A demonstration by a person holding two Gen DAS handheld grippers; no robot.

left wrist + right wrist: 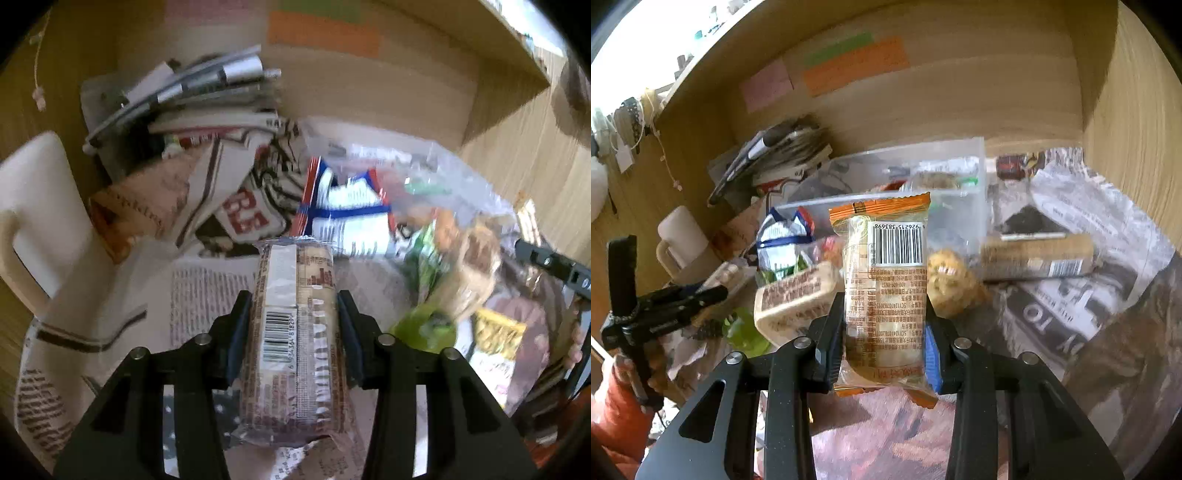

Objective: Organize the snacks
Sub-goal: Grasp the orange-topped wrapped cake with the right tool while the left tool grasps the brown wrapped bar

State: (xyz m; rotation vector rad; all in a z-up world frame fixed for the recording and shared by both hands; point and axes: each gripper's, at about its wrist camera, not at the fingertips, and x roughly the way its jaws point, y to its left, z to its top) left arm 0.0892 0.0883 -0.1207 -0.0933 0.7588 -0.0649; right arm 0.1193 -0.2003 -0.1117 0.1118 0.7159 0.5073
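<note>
My left gripper (294,314) is shut on a brown-and-white wrapped snack bar (291,332), held above the newspaper-covered surface; the same bar shows in the right wrist view (794,295), with the left gripper (661,306) at the left. My right gripper (884,325) is shut on an orange-edged snack packet (886,280) with a barcode, held up in front of a clear plastic box (905,177) of snacks. A long wrapped roll (1038,258) and a round cookie pack (951,280) lie on the newspaper to the right.
A clear bag of mixed snacks (424,206) lies right of centre. A white mug (40,218) stands at left. Stacked papers and pens (192,92) sit at the back. Wooden walls (1137,129) close in the back and right side. Newspaper (207,291) covers the surface.
</note>
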